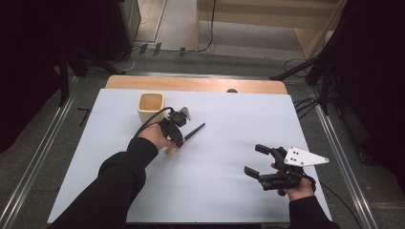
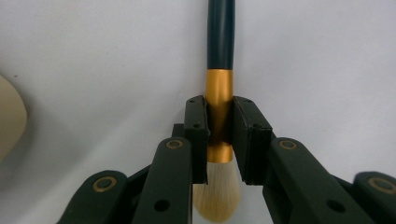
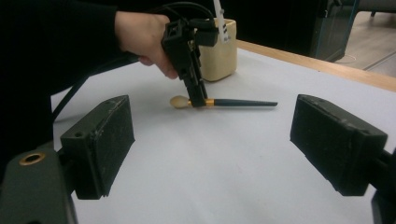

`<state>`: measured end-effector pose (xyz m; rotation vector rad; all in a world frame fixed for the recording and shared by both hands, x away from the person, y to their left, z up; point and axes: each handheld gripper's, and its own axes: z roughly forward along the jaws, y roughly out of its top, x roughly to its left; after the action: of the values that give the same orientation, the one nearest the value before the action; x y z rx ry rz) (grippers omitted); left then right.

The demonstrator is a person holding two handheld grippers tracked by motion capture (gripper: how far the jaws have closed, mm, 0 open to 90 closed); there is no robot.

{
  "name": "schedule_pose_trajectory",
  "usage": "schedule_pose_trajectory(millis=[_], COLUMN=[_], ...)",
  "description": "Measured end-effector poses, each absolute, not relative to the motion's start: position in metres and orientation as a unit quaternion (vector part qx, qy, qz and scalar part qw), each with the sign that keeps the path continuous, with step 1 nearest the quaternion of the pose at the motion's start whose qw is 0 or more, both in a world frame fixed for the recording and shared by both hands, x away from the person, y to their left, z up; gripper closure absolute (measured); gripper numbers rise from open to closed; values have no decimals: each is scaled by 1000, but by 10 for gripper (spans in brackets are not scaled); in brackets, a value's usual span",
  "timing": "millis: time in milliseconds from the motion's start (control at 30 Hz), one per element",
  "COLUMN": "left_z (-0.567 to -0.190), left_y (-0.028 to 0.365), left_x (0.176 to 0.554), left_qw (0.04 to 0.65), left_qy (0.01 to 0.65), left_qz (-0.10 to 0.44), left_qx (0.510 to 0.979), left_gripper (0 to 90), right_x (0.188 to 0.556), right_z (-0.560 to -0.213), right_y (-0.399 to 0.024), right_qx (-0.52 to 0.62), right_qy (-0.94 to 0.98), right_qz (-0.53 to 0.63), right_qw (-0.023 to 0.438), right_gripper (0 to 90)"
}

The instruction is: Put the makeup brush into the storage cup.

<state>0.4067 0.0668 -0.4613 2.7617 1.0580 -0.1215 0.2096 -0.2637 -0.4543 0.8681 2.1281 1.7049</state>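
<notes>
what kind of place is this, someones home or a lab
Most likely a lab or recording setup, not a home: a white-covered table ringed by metal floor rails, dark curtains and loose cables, with hand-held grippers working a makeup brush.

brush (image 2: 219, 70): 1 | cup (image 1: 151, 107): 1 | claws: 2

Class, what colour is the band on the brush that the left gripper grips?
Gold, on the brush; clearest in the left gripper view.

A wooden table (image 1: 196, 84) is being covered by a white sheet (image 1: 239, 157). Grey floor (image 1: 181, 24) is being crossed by cables (image 1: 305, 102). Metal rails (image 1: 33, 157) are being seen along both sides. Surroundings are being kept dark.
</notes>
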Motion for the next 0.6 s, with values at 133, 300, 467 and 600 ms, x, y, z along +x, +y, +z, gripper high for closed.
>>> schedule_pose_trajectory(millis=[133, 300, 467, 600], left_z=[-452, -442, -431, -422], left_y=[73, 80, 89, 95], left_x=[407, 405, 401, 397], left_qw=[110, 136, 169, 195], left_qy=[350, 347, 345, 341], left_qz=[-48, -52, -58, -58], left_qx=[929, 926, 921, 918], left_gripper=[776, 776, 776, 776], right_x=[210, 210, 210, 209], right_z=[-454, -454, -454, -454], right_y=[-263, -263, -262, -260], right_qx=[301, 302, 299, 288], right_qy=[736, 734, 737, 742], right_qz=[592, 594, 594, 593], right_qw=[134, 128, 123, 120], right_gripper=[145, 145, 144, 144])
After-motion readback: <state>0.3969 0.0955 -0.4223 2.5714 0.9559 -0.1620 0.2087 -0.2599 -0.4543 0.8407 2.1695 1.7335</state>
